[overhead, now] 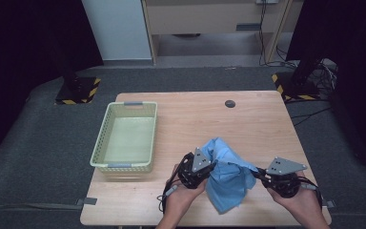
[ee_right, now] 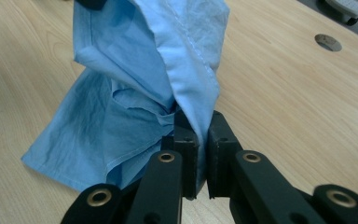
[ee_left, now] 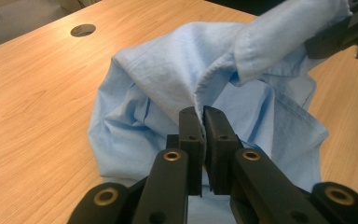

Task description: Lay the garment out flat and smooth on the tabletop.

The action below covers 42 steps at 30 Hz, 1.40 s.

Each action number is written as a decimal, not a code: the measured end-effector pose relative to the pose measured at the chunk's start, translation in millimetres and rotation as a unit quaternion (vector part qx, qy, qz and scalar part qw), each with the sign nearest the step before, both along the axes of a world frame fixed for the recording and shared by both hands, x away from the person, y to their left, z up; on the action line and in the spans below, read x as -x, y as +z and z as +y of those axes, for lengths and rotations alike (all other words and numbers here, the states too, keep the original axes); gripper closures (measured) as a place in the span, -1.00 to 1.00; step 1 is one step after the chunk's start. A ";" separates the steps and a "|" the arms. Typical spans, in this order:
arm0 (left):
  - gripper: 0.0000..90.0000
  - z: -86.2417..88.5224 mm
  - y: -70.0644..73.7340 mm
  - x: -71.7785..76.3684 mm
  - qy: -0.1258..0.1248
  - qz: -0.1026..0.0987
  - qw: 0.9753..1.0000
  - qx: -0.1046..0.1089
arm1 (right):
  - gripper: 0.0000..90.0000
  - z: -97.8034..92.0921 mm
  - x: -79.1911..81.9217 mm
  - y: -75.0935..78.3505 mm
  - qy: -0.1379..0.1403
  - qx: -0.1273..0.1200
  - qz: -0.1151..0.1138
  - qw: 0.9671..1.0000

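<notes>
Blue crumpled cloth (overhead: 228,174) w/ stitched hem, clamped by left claw (ee_left: 203,114) & right claw (ee_right: 196,122).

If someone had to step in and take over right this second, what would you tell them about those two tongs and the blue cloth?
Left tongs: shut on a seam fold of the blue cloth.
Right tongs: shut on another edge of the same cloth.
The cloth is held up between both, its lower part draped on the table near the front edge.
The yellow-green basket stands at the left, with nothing in it.
Done: both grips taken.
Left: probably fold or carry it to the basket; keep both tongs shut.
</notes>
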State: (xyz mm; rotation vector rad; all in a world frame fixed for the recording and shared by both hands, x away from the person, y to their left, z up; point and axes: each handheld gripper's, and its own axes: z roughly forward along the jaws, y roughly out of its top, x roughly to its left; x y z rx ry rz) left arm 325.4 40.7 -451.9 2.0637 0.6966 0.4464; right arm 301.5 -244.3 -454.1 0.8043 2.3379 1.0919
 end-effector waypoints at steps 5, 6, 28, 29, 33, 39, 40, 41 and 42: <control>0.93 3.9 -6.3 -4.0 0.010 0.008 1.000 0.002 | 0.88 0.9 -2.7 -7.0 -0.004 0.001 0.011 1.000; 0.93 4.3 -7.4 -4.5 0.011 0.010 1.000 0.003 | 0.88 1.1 -2.9 -8.2 -0.005 0.002 0.013 1.000; 0.29 5.6 -4.6 7.5 0.027 -0.010 1.000 -0.006 | 0.91 3.3 -9.9 -12.7 -0.028 -0.004 0.067 0.997; 0.27 6.6 -4.4 9.0 0.028 -0.009 1.000 -0.006 | 0.91 3.1 -10.4 -13.1 -0.029 -0.004 0.069 0.997; 0.24 10.2 -5.4 16.1 0.030 -0.007 0.999 -0.006 | 0.91 1.3 -13.1 -15.0 -0.037 -0.010 0.075 0.996; 0.31 2.8 -7.1 26.6 0.012 -0.003 1.000 -0.007 | 0.91 -0.3 -16.5 -18.2 -0.047 -0.014 0.086 0.995; 0.31 -0.5 -7.5 27.9 0.008 -0.004 1.000 -0.008 | 0.91 -0.1 -16.5 -18.1 -0.047 -0.015 0.087 0.995; 0.31 -4.0 -8.6 29.1 0.003 -0.003 1.000 -0.011 | 0.91 0.1 -16.6 -18.0 -0.047 -0.016 0.087 0.995; 0.31 -8.0 -11.0 30.0 -0.001 -0.001 1.000 -0.015 | 0.91 0.2 -16.7 -18.0 -0.048 -0.016 0.088 0.995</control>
